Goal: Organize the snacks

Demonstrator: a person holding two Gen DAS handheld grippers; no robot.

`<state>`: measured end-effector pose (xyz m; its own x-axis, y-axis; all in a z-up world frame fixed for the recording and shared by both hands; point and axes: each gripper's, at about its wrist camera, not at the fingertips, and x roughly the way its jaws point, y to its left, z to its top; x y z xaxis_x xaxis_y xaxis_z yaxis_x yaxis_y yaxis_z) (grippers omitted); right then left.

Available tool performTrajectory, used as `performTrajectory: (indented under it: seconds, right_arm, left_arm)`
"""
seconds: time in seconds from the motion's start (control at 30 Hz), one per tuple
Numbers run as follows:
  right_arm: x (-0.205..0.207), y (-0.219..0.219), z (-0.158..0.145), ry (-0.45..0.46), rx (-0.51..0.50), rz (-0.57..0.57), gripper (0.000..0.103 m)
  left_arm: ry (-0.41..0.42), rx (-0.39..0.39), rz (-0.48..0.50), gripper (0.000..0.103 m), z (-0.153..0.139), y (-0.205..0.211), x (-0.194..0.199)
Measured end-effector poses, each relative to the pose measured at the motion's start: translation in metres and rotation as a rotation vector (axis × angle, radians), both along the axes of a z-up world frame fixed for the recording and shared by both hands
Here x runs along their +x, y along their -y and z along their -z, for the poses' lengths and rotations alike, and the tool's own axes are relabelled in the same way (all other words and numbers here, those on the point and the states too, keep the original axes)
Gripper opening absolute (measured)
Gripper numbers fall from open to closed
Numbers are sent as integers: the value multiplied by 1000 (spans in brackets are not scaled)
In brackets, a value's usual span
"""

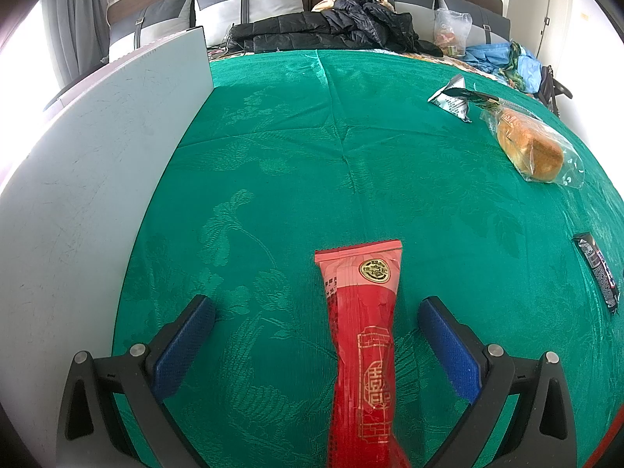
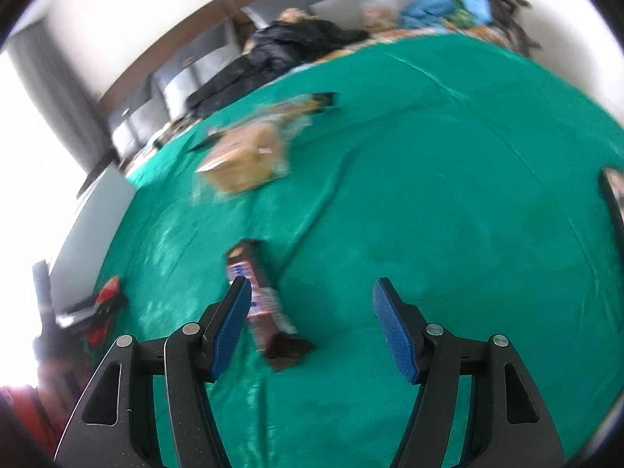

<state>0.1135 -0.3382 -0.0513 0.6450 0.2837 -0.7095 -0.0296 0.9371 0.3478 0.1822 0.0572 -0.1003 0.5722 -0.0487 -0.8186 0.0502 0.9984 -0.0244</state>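
Red snack packet [image 1: 360,335] on green cloth [image 1: 390,156] near its front edge, between wide-open left gripper [image 1: 316,312], untouched. Light, crinkly, probably slippery; pinch mid-length. Right gripper [image 2: 310,296] open over blurred dark bar [image 2: 259,300].

4 snacks: 1 red pkt [image 1: 360,335], 1 bread loaf [image 1: 532,148], 1 dark bar [image 2: 259,296], 1 silver-green pkt [image 1: 452,97].
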Motion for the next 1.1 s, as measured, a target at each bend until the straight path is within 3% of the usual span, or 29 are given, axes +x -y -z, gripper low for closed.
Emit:
performTrajectory:
  seconds: [0.1,0.17,0.27,0.43,0.5,0.53,0.57,0.63,0.7,0.87,0.97,1.1]
  right_arm:
    - [12,-28,-5,-34,-54,-121,69]
    - [22,-44,-3,-86,-108,-194,69]
    - [37,-62,3,-180,-210,-295,69]
    - [52,-77,7,-246,-289,-341,64]
    - [54,-87,6,-253,-334,-367,38]
    - [56,-91,7,-266,-363,-373,20]
    - [57,-93,8,-281,-378,-374,19]
    - [58,-94,8,-300,-383,-359,19]
    - [55,-89,3,-308,-343,-332,18]
    - [44,-70,-20,-293,-122,-254,18]
    - [38,-68,-42,-262,5,-231,18]
    - [38,-105,-83,-190,77,-285,18]
  left_arm:
    - [-19,11,13,103,-1,1,0]
    - [-86,14,56,103,-2,-2,4]
    - [-152,10,45,100,-3,-11,6]
    - [-171,-1,51,68,-11,-8,0]
    - [-173,25,116,41,-14,6,-8]
    - [-170,27,156,30,-15,12,-12]
    - [-173,28,180,19,-16,16,-16]
    - [-174,6,197,16,-18,20,-23]
    - [-170,-70,175,15,-23,14,-30]
    - [-133,-292,116,15,-54,-8,-52]
    - [-67,-345,109,15,-90,-26,-60]
    - [29,-377,64,15,-139,-74,-67]
